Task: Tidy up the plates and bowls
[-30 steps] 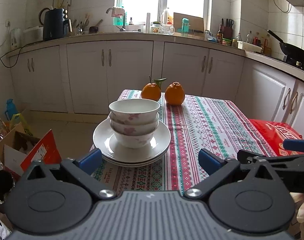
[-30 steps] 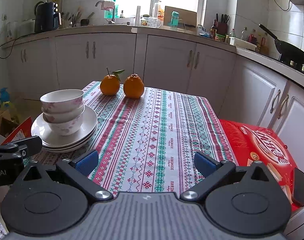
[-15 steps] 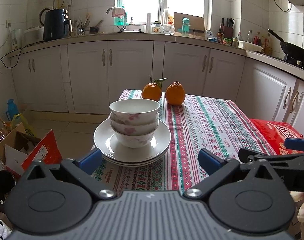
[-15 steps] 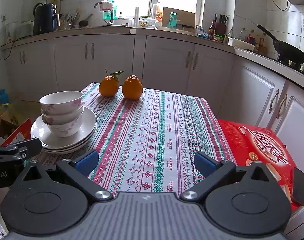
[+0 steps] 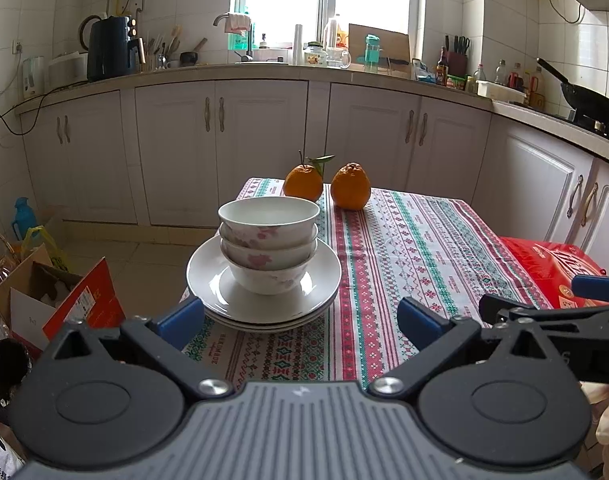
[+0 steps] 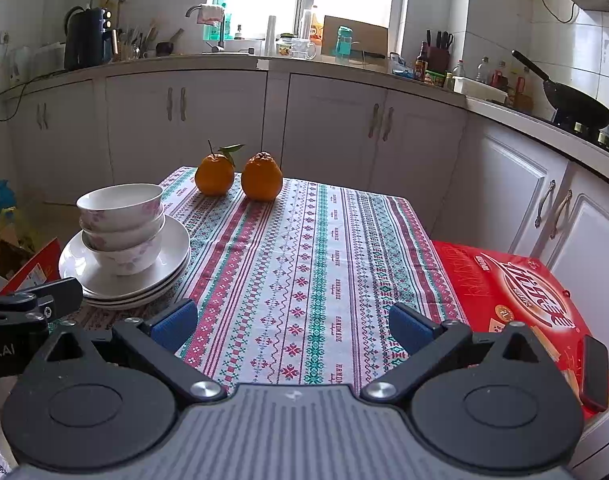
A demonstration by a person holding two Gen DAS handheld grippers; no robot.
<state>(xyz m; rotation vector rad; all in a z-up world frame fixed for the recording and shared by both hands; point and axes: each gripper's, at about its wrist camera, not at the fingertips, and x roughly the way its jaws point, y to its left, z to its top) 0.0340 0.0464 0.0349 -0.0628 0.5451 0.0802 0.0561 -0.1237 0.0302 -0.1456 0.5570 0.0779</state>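
Three nested white ceramic bowls with pink flowers (image 5: 268, 240) sit on a stack of white round plates (image 5: 208, 280) at the patterned tablecloth's (image 6: 312, 264) near-left corner, while the left gripper (image 5: 300, 320) and right gripper (image 6: 292, 322) hover spread and empty, short of them.

left wrist: low, near table end, facing counter | right wrist: alongside | shared: bowls (image 5: 268, 240)

Glossy ceramic bowls (image 5: 268, 240) and plates (image 5: 208, 280) sit on a matt woven tablecloth (image 5: 404, 248).
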